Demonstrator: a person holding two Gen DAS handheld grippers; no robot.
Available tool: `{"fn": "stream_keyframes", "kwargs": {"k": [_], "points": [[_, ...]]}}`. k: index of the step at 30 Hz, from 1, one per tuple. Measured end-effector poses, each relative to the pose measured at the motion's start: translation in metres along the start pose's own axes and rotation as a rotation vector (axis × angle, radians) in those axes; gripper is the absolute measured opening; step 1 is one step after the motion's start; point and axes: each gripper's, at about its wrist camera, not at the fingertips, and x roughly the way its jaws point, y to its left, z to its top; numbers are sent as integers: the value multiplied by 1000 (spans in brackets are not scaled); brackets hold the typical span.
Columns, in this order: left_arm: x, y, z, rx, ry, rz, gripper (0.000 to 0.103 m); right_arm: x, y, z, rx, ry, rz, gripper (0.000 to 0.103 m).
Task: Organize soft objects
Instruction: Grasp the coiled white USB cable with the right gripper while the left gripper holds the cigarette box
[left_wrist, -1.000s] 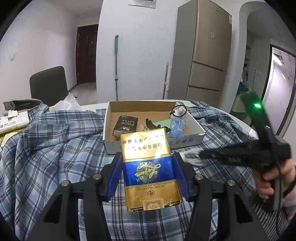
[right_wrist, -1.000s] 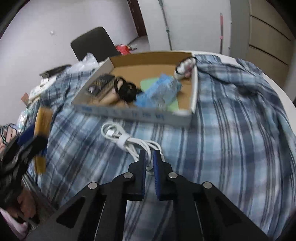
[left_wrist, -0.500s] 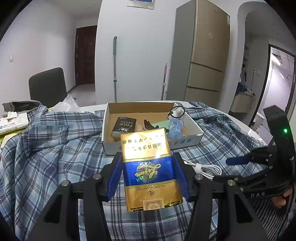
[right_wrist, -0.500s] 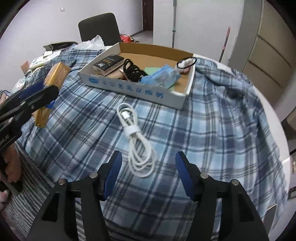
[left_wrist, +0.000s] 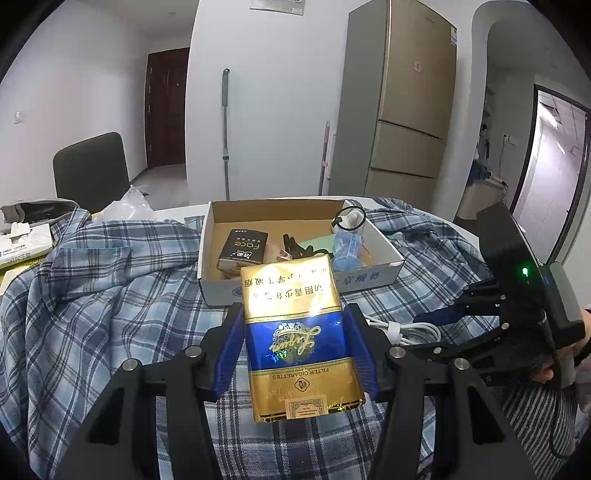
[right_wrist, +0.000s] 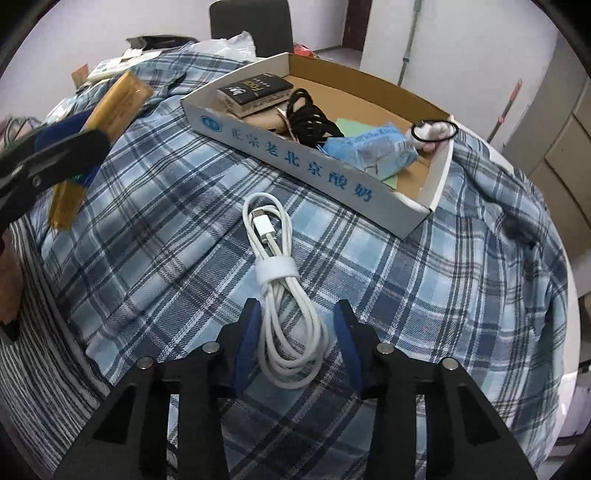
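— Since a second ago the right gripper (right_wrist: 295, 343) has swung round over the white cable (right_wrist: 282, 291); its jaws, shut then, went wide and have just been closing again, with the coiled end of the cable now lying between them. The left gripper (left_wrist: 295, 350) has not budged.

— What is the left one holding?

— It is clamped on the gold-and-blue cigarette pack (left_wrist: 299, 339), carried in the air in front of the cardboard box (left_wrist: 373, 280), above the plaid shirt (right_wrist: 461, 266) spread over the table.

— And does the right one have the cable yet?

— I don't think so. The cable lies flat on the shirt, just in front of the box's near wall, and there seems to be a gap between each blue pad and the loops, though the fisheye bends that corner, so I would not swear to it.

— So which step is this?

— The pick of the cable, I judge, with the pack waiting its turn. The box already holds a dark pack, black hair ties, a blue packet and a small white thing with a ring round it.

— Next move?

— Close fully on the bundle, low enough to catch all the loops rather than one strand, and keep the pads off the shirt so it doesn't lift too. Then up and over the box wall.
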Motion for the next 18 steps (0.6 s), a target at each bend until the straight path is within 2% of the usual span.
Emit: {"fn": "stream_keyframes", "kwargs": {"k": [2, 6, 14, 18], "points": [[0, -1, 0, 3, 0, -3, 56, -1, -1, -3, 20, -15, 15, 31], [-1, 0, 0, 2, -2, -4, 56, -4, 4, -10, 22, -65, -16, 24], [-3, 0, 0, 1, -9, 2, 56, -39, 0, -24, 65, -273, -62, 18], [-4, 0, 0, 6, -17, 6, 56, -47, -8, -27, 103, -321, -58, 13]]}}
